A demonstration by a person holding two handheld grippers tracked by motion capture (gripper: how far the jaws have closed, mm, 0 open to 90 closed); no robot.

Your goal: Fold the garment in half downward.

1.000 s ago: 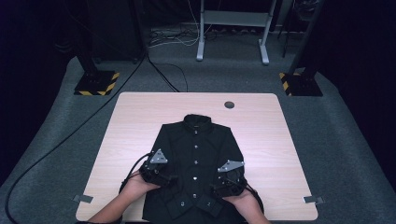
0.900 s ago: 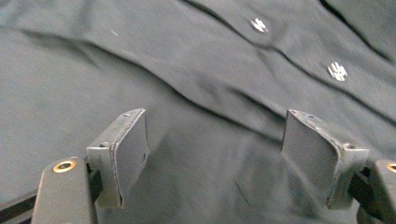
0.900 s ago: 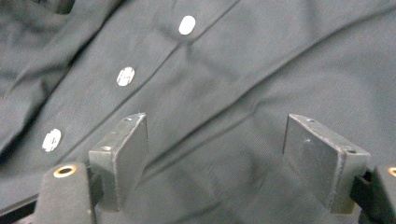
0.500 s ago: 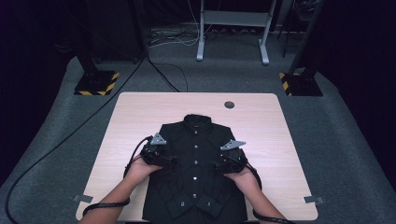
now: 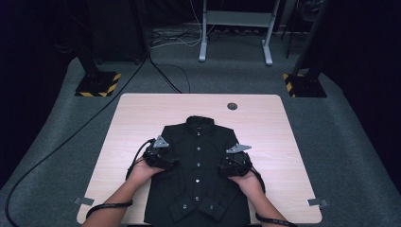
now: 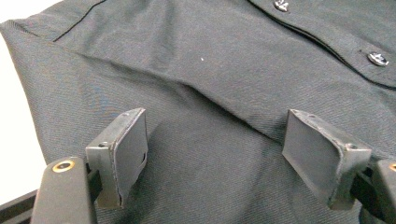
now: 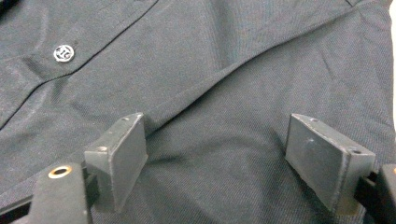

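A light wooden table (image 5: 142,123) is standing on grey carpet (image 5: 359,156), with a small round dark grommet (image 5: 231,106) sitting near its far edge. Two black posts are rising from bases striped yellow and black, one at the far left (image 5: 98,84) and one at the far right (image 5: 305,85). A white metal frame (image 5: 235,28) is standing farther back, cables (image 5: 177,40) are lying beside it, and darkness is swallowing the surrounding room.
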